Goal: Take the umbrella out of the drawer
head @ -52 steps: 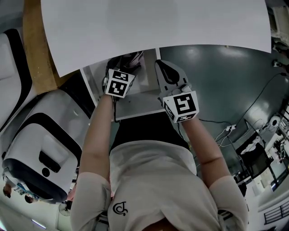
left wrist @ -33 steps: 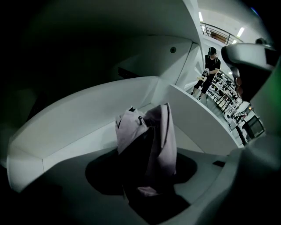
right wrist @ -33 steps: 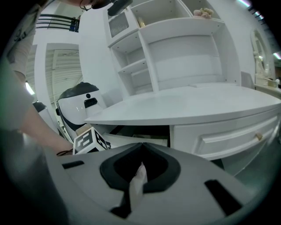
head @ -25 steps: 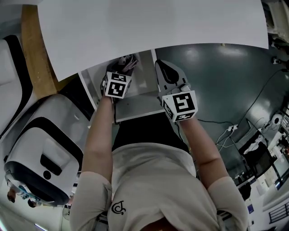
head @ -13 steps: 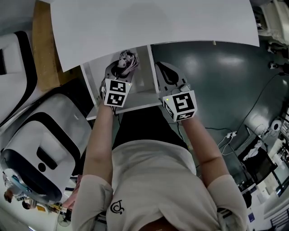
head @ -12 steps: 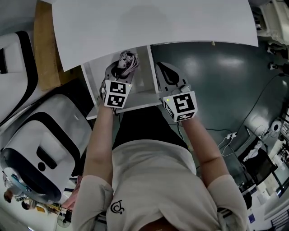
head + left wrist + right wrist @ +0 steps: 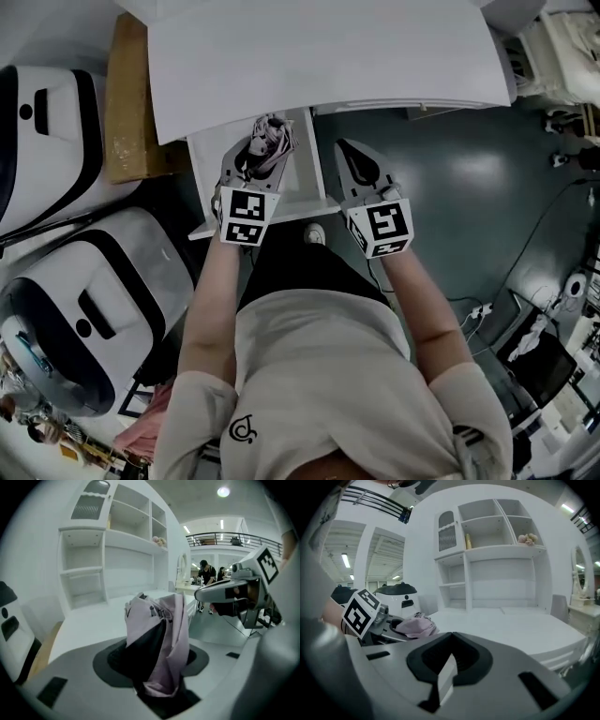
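Note:
A folded pink and black umbrella [image 7: 269, 139] is clamped in my left gripper [image 7: 257, 157], which is shut on it above the open white drawer [image 7: 307, 173]. In the left gripper view the umbrella [image 7: 161, 634] stands bunched between the grey jaws of the left gripper [image 7: 157, 660], well above the white desk top [image 7: 89, 625]. My right gripper [image 7: 353, 157] hovers just right of the drawer, over the dark floor, its jaws meeting at the tip with nothing in them. The right gripper view shows the right gripper [image 7: 451, 637] shut and the umbrella [image 7: 415, 626] off to its left.
The white desk top [image 7: 328, 56] overhangs the drawer's far end. A cardboard box [image 7: 127, 112] and two white and black machines [image 7: 84, 309] sit at the left. Cables [image 7: 473, 309] lie on the dark floor at right. A white shelf unit [image 7: 497, 559] rises behind the desk.
Both grippers have risen. The left one has lifted the umbrella up from inside the drawer, and the right one has come up beside it.

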Demonstrator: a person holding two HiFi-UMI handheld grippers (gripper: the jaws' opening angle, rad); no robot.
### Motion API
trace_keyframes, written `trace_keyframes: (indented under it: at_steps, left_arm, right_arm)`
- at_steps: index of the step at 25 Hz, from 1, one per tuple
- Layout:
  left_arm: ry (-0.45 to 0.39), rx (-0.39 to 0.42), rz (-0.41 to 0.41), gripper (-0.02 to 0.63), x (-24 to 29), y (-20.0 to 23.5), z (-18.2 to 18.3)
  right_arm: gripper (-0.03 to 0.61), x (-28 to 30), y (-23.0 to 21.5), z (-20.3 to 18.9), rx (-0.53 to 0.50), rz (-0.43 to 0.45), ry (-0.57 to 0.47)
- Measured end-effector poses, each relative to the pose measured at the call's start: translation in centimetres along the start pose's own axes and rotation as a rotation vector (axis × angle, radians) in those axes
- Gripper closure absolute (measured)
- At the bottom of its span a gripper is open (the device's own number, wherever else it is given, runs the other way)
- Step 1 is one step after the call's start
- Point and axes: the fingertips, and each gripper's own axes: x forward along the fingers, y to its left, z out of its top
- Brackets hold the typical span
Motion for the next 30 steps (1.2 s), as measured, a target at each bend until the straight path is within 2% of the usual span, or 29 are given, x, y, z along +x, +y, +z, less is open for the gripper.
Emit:
trace_keyframes:
  at_steps: [5,12,17,22,25,30]
  left_arm:
    - [-0.119,0.052,0.064,0.380,-5.7,-0.9,4.8]
    - [-0.293,0.015,0.145,0.380,-13.9,-3.6,9.7]
    - [-0.394,-0.001,0.203,0.380,-18.5,-4.2,11.3]
    - [-0.480,-0.025,0.247,0.379,-22.7,-4.1,12.2]
    - [-0.535,-0.042,0.291,0.380,-25.1,-4.6,12.7]
    - [-0.570,-0.026,0.320,0.380,-27.1,-5.4,12.9]
  right_arm:
    - [0.572,-3.2,1.0,3.0,0.019,-0.002,-0.059]
    - [0.572,-8.5,3.6,5.7,-0.026,0.073,-0.129]
    - [0.572,-10.9,4.9,7.5,-0.065,0.109,-0.198]
    - [0.572,-12.7,6.6,9.0,-0.021,0.148,-0.245]
    - [0.572,-14.2,7.4,9.5,-0.052,0.172,-0.270]
    - [0.574,-15.8,8.5,9.7,-0.097,0.192,-0.292]
